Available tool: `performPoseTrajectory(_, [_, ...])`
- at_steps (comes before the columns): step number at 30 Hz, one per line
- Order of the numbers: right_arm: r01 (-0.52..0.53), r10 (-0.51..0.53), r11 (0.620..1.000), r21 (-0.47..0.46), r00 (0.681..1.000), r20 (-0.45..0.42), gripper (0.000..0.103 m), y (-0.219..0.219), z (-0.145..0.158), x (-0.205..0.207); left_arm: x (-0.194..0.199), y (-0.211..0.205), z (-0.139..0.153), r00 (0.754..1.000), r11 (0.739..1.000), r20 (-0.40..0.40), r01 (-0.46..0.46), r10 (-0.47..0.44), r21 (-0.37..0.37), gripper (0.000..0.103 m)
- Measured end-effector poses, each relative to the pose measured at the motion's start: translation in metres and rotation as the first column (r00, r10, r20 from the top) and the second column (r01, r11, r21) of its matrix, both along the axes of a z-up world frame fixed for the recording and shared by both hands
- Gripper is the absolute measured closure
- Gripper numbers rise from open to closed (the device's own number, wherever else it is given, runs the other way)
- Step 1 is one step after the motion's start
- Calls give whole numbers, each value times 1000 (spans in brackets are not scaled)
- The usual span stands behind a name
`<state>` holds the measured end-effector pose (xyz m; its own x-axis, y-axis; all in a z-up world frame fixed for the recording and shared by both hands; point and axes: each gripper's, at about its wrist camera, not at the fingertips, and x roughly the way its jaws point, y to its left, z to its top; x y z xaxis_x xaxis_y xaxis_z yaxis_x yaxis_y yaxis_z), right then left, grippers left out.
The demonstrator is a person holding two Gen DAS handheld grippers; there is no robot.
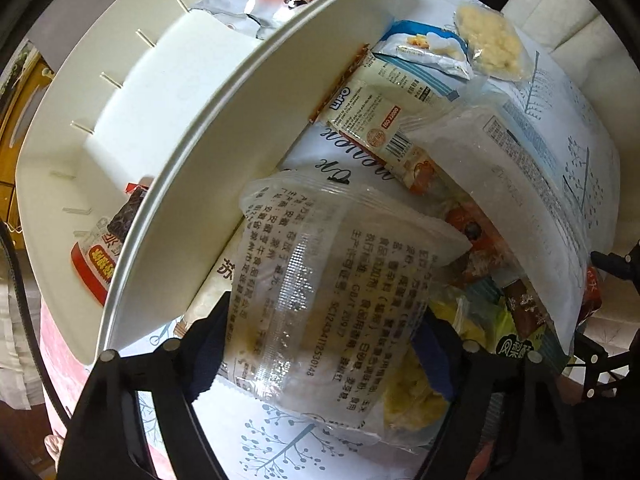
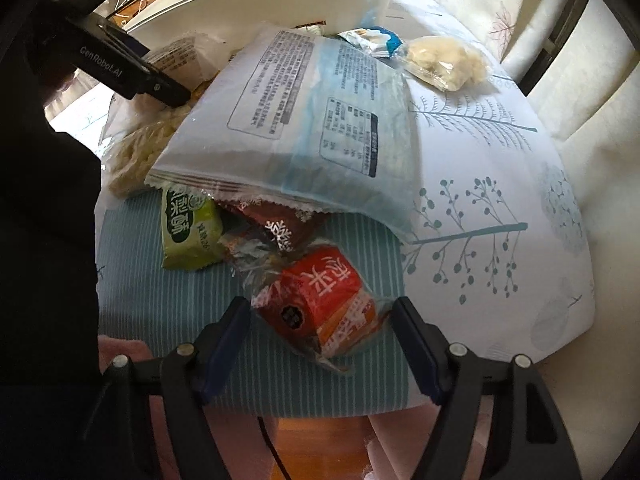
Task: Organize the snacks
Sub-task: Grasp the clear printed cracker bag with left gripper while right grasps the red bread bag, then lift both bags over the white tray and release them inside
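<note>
White cloth printed with blue trees (image 2: 480, 208) covered the table, and snacks were heaped across it.

Left wrist view first: at the upper left of the frame sat a white plastic organizer bin with slotted walls (image 1: 132, 120), a silver-and-brown packet (image 1: 256, 4) standing at its far end and a red-and-white packet (image 1: 100, 256) at its near end. Its white rim ran diagonally through the frame. Moving right, at lower centre, the left gripper (image 1: 320, 344) straddled a clear plastic packet with black printed text (image 1: 328, 280). The dark pads looked to be touching the wrapper on both sides, jaws part-way apart, and that packet lay on the pile just beside the bin's rim, not inside it. Further right lay a cream packet with a barcode (image 1: 380, 120), and at the upper right a clear bag of pale yellow crumbly snack (image 1: 490, 40).

Over to the right wrist view: at the upper left of the frame the other tool's black body showed. Centre frame, a large white-and-blue flat bag with printed panels (image 2: 304, 120) lay atop smaller packs, a green wrapped snack (image 2: 188, 232) poking out beneath it. At lower centre, the right gripper (image 2: 320, 340) stood wide around a red-and-orange packet in a clear wrapper (image 2: 320, 304), on the striped blue part of the cloth. Gaps showed at both pads, so nothing was clamped.
</note>
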<state>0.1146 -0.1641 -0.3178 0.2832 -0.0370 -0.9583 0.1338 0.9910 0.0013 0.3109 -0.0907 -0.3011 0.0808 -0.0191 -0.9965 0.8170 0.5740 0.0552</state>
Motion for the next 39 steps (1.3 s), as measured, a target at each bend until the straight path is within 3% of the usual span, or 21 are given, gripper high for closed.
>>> performPoseTrajectory(3, [14, -14, 1000, 0, 1000, 8, 36, -2, 0, -3, -3, 1, 3, 1000, 1000, 14, -3, 3, 1, 30])
performPoseTrajectory(12, [55, -55, 998, -11, 998, 16, 45, 0, 9, -6, -24, 20, 23, 998, 998, 20, -67, 68, -14, 32])
performPoseTrajectory(25, [154, -154, 988, 11, 986, 57, 48, 20, 36, -24, -52, 83, 74, 988, 984, 15, -152, 154, -93, 32])
performPoseTrajectory(39, [88, -93, 995, 38, 984, 153, 48, 48, 99, -20, -80, 130, 137, 983, 968, -37, -186, 182, -166, 32])
